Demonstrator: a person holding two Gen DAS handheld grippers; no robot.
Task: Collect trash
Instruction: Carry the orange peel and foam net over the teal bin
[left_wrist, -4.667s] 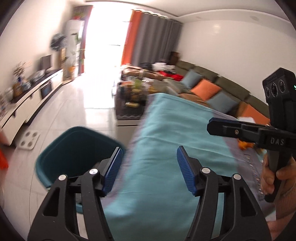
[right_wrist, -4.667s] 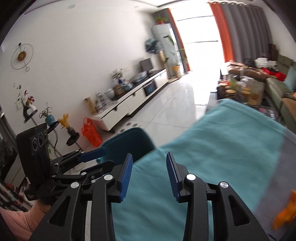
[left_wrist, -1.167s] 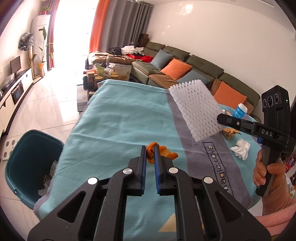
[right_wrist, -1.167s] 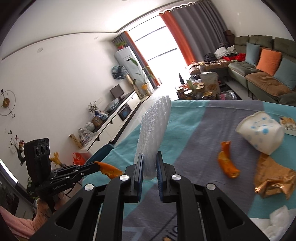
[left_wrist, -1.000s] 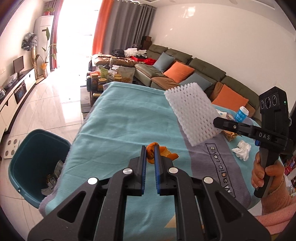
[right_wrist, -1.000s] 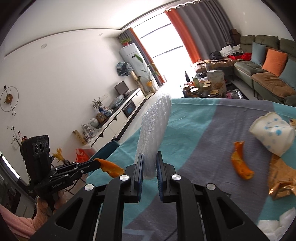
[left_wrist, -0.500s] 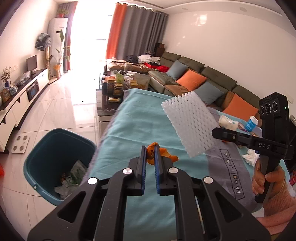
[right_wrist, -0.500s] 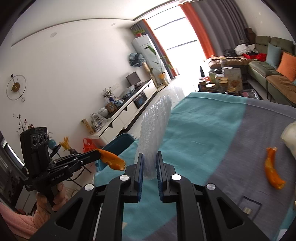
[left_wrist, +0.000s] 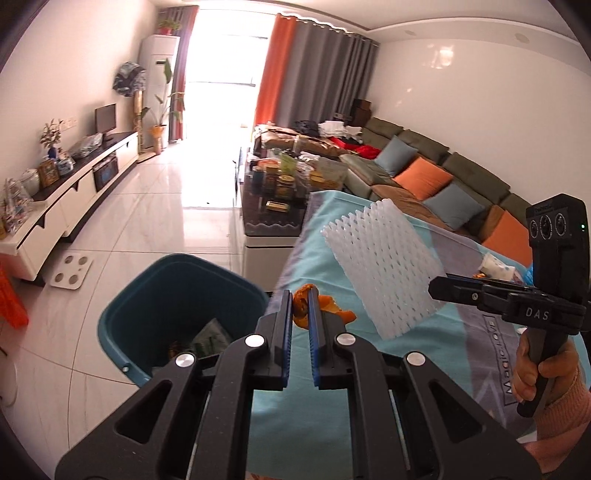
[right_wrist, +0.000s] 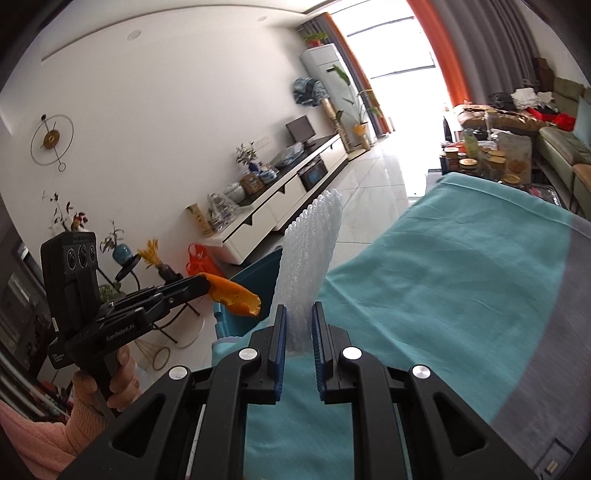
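Left tool (left_wrist: 300, 295): jaws narrow, clamped on an orange peel (left_wrist: 325, 312). The peel sticks out past the fingertips, long axis roughly along the fingers, its free end curling off to the right. In the right wrist view the same peel (right_wrist: 236, 294) projects sideways from the left tool (right_wrist: 203, 283), held in the air over the floor side of the desk edge, just beside the bin.

Right tool (right_wrist: 298, 321): jaws narrow, gripping a white foam net (right_wrist: 308, 258) by its lower edge. The net stands upright between the fingers, long axis pointing up and slightly right, seen edge-on here. From the left wrist view the net (left_wrist: 380, 269) shows its broad face, a rectangle tilted with its top corner leaning left, held at its lower right edge by the right tool (left_wrist: 437, 288), above the desk.

Bin (left_wrist: 122, 317): teal, open, on the floor against the near end of the desk; paper and other scraps lie inside. It sits below and left of the left tool's tips.

Desk (left_wrist: 436, 343): covered with a teal and grey cloth. At its far right, a white cup (left_wrist: 495, 265) lies behind the right tool.
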